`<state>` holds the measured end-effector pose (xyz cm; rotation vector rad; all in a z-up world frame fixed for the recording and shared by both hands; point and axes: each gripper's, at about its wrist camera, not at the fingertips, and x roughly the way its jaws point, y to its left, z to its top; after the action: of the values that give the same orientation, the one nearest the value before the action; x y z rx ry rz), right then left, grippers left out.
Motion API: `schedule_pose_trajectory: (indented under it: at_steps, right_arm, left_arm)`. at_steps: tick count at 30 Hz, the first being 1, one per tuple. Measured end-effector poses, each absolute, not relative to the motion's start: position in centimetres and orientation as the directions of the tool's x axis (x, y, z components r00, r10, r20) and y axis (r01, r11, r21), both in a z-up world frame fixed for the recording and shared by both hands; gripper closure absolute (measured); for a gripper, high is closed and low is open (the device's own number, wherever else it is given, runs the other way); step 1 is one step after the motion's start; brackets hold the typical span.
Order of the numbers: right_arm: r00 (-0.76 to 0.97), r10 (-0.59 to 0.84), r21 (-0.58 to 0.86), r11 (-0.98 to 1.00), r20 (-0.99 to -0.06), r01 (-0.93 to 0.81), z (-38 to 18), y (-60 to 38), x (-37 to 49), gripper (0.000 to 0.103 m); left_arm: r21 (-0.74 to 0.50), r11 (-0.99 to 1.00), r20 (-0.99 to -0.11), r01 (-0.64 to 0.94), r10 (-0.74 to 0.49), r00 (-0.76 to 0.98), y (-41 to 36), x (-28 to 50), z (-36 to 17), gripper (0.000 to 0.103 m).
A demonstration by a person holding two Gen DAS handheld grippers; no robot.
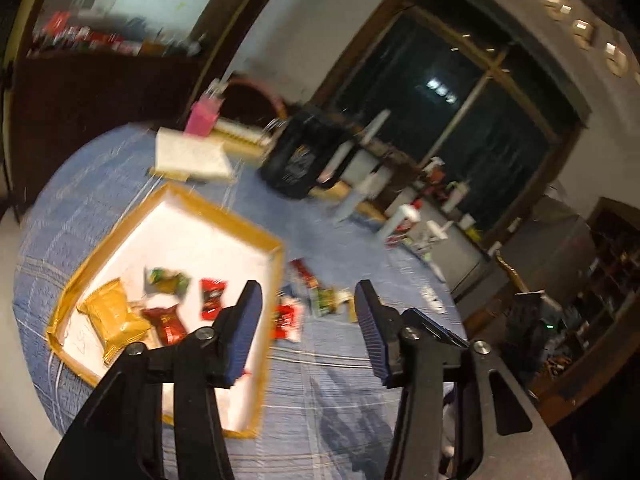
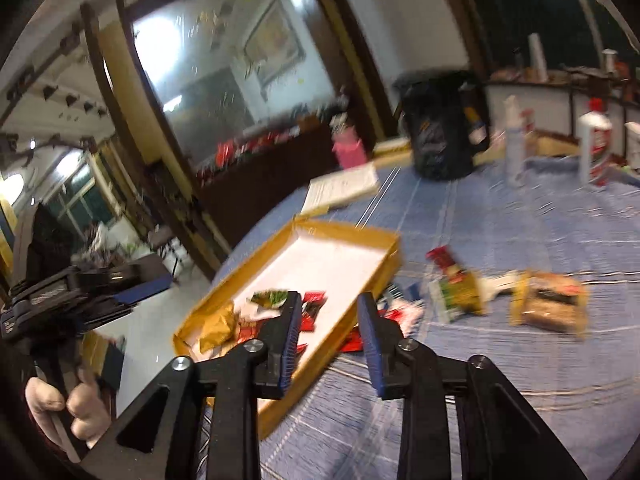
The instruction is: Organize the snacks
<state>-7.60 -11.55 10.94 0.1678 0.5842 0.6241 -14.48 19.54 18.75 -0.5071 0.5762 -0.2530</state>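
Left gripper [image 1: 308, 300]: jaws apart, nothing between them, nothing touched, raised over the tray's near right edge. Right gripper [image 2: 329, 312]: jaws parted by a narrower gap, likewise empty, hanging above the same edge.

Shallow white tray [image 1: 182, 196] with a tan rim, lying on the blue checked surface [image 1: 320, 380]. Inside the tray, toward its near left corner: a yellow packet [image 1: 112, 320], a dark red packet [image 1: 166, 322] touching it, a green packet [image 1: 166, 280] just behind, and a red packet [image 1: 211, 298] to the right of the green one.

Outside the tray, just beyond its right rim: a red-and-white wrapper [image 1: 286, 320] against the rim, a green-and-yellow snack pack [image 2: 456, 292] beside that, and a brown packet [image 2: 550, 306] farther right again, well apart from the tray. All heavily blurred, printing unreadable.

Behind the tray: a flat white pad [image 1: 190, 156], a pink cup [image 1: 204, 118] at its far edge, a black bag [image 1: 298, 164] to the right of the pad, and white bottles [image 2: 514, 148] farther right still.

To the tray's left in the right wrist view: a bare hand [image 2: 60, 412] gripping the handle of the left gripper.

Between the jaws and the tray contents: only the tan rim.
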Motion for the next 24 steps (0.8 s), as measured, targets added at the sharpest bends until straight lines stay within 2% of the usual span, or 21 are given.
schedule_pose_trajectory:
  at_steps: [5, 9, 13, 18, 23, 24]
  right_arm:
    - [0.744, 0.519, 0.3, 0.854, -0.422, -0.425, 14.7, -19.3, -9.9, 0.069]
    - [0.847, 0.391, 0.21, 0.919, -0.361, -0.335, 19.5, -25.4, -11.8, 0.069]
    - [0.9, 0.32, 0.217, 0.94, -0.297, -0.263, 24.5, -30.8, -13.5, 0.069]
    - [0.954, 0.236, 0.262, 0.948, -0.188, -0.183, 30.4, -37.4, -16.7, 0.069]
    - [0.986, 0.087, 0.242, 0.969, -0.14, -0.051, 35.8, -42.8, -19.6, 0.069]
    - [0.989, 0.062, 0.254, 0.967, -0.131, -0.027, 36.9, -44.0, -20.1, 0.069]
  left_arm:
    - [-0.452, 0.876, -0.38, 0.169, -0.36, 0.852, 16.1, -19.6, 26.5, 0.054]
    - [-0.375, 0.898, -0.308, 0.229, -0.354, 0.883, 13.8, -23.6, 34.1, 0.05]
    - [-0.329, 0.909, -0.218, 0.255, -0.336, 0.916, 12.9, -26.8, 42.6, 0.05]
    - [-0.299, 0.933, -0.019, 0.199, -0.214, 0.977, 14.2, -31.9, 52.5, 0.05]
    - [-0.257, 0.962, 0.074, 0.092, -0.076, 0.994, 16.0, -35.9, 58.4, 0.047]
    - [-0.25, 0.966, 0.09, 0.058, -0.036, 0.995, 16.8, -36.8, 59.5, 0.043]
